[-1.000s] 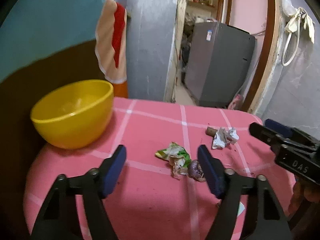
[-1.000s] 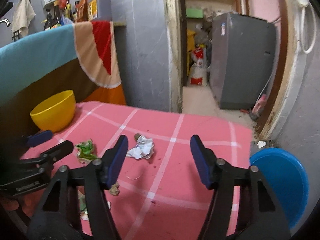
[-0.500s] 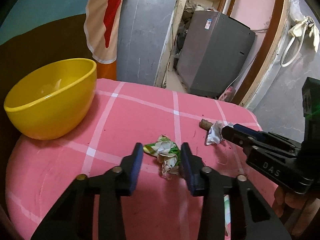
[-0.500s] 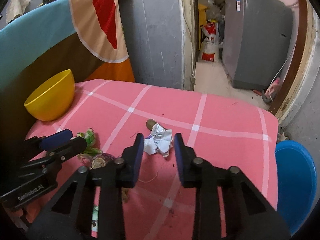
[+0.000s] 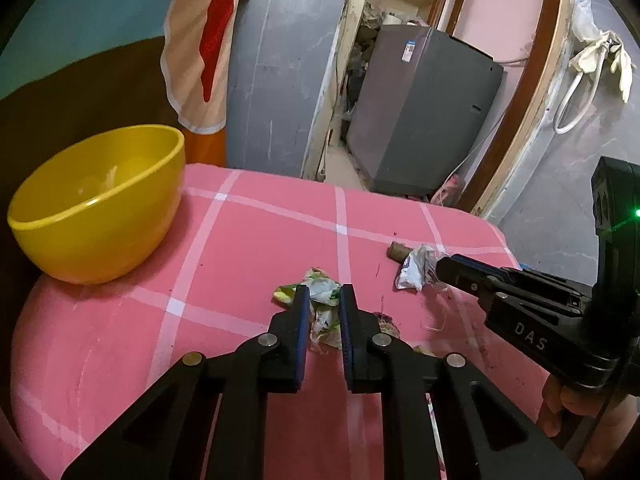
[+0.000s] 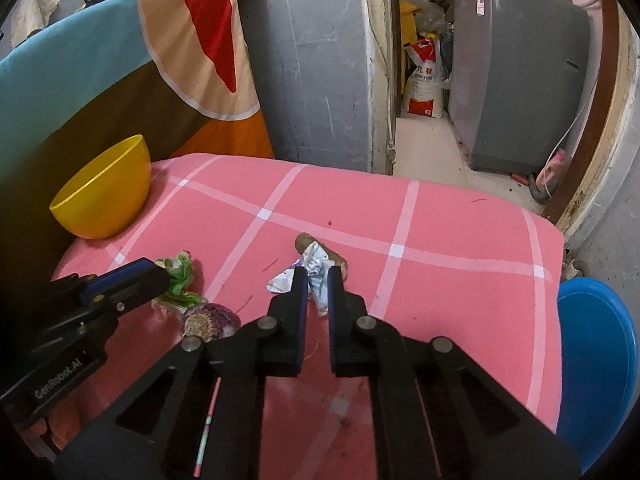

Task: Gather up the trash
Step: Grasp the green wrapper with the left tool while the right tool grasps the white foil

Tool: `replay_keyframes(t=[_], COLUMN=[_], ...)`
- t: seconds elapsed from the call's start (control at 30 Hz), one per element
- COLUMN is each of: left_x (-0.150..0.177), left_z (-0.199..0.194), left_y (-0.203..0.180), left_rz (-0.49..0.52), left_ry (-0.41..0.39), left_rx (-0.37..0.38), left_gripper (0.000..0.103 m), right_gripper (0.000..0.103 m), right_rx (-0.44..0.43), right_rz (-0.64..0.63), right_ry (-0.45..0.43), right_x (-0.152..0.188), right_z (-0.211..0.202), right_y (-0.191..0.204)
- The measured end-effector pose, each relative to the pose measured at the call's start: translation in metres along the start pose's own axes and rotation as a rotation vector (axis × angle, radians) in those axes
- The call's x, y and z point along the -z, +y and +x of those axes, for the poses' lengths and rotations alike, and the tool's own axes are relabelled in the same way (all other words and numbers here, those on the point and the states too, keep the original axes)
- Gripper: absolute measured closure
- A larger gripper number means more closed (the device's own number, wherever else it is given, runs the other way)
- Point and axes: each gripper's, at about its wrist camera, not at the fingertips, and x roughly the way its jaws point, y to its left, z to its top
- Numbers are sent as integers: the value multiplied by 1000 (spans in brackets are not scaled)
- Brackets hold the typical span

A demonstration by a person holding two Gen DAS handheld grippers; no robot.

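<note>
The left hand-held gripper [image 5: 323,300] hides the middle of the green crumpled wrapper [image 5: 320,286], so whether its closing pads already press the wrapper cannot be told. The white crumpled paper [image 6: 316,270] is partly hidden by the right hand-held gripper [image 6: 318,276], and it covers the middle of the brown stub [image 6: 304,242]. The blue tub [image 6: 596,364] is cut off by the picture's edge, and what lies inside the yellow bowl [image 5: 96,204] is too blurred to tell.

Both grippers, left gripper [image 5: 323,304] and right gripper [image 6: 317,282], are showing black plastic frames, blue finger pads and silver rivets. White lettering is reading "DAS" on one and "GenRobot.AI" on the other; a green light is glowing.
</note>
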Motion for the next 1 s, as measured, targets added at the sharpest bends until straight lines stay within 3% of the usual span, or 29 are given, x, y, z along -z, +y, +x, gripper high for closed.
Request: replay_keyframes(t=[0.2,0.37,0.4,0.6,0.73,0.9,0.97,1.0], left_x=[1,-3,-4,-11,-10,-2,2,3], left_z=[-12,-28,-32,-49,-51,-44,-42,-41], left_y=[-8,-18,-21,-40,-47,-40,-34,-32], left_rz=[22,45,48,77,88,59,38,30], left_ry=[-58,-133,-151,-227,-219,-167,-148,-141], left_rx=[-6,-16,-17,-19,-23,-37,-40,-42], left_gripper=[92,92,92,92,92,92,92,92], right_gripper=[97,98,103,103,103,102,96,87], right_rx=[-17,-22,-22,-3,-13,-67,-81,-85], right_rz=[10,15,16,-1,-2,19,29,31], right_ry=[-46,-139,-159,-242,-242,-177,-147,-132], right_x=[7,12,12,11,13,20,24,25], right_z=[-16,-43,-49,-78,-85,-75,-69,-65], right_y=[-1,-3,-4,-5,-8,-11,-12,-10])
